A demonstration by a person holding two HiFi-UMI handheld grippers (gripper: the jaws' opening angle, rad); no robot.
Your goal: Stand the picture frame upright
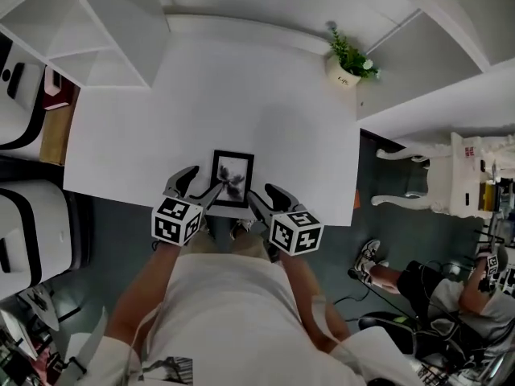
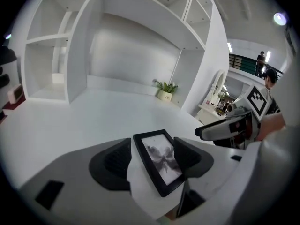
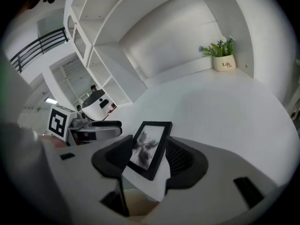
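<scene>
The frame (image 1: 232, 178) lies face up, so I can't see its back. In the head view the left gripper (image 1: 204, 180) covers its near left corner, and the right gripper (image 1: 262, 198) crowds its near right one. I can't tell if either touches it. The print on the pot (image 1: 343, 76) is too small to read. A person (image 1: 438, 296) is cut off at the right edge.

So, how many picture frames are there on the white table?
1. The black picture frame lies flat near the white table's front edge; no other shows.
</scene>
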